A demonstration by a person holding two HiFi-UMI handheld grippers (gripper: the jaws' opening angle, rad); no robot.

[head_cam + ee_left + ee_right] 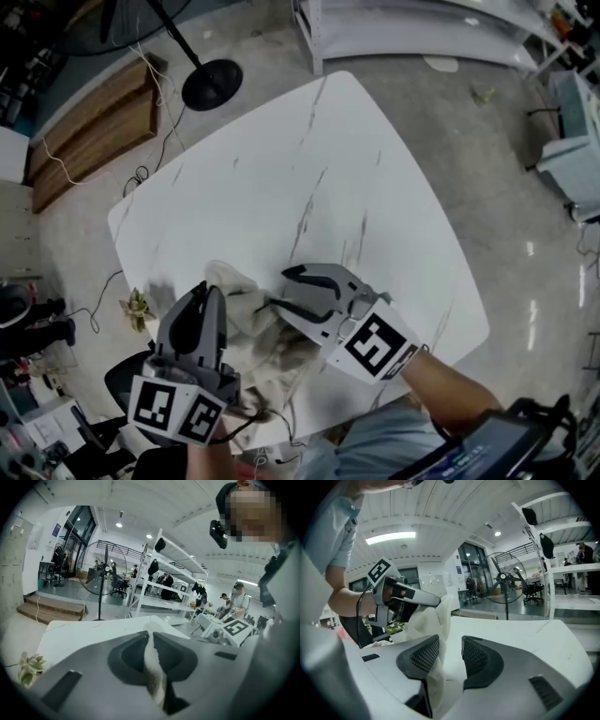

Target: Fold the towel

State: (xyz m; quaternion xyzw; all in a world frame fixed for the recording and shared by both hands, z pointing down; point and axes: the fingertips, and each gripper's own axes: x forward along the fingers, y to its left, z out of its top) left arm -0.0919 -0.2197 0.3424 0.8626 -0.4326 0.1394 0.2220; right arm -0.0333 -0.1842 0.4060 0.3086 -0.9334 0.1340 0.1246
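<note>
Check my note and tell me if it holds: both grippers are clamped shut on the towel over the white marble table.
Not quite. Only the left gripper is clamped shut on the towel. The right gripper has its jaws apart, with the towel merely lying against one of them, as the right gripper view shows. Both are over the white marble table.

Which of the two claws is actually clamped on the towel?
The left claw: its jaws pinch the cream terry towel. The right claw stands open, towel only brushing one jaw.
</note>
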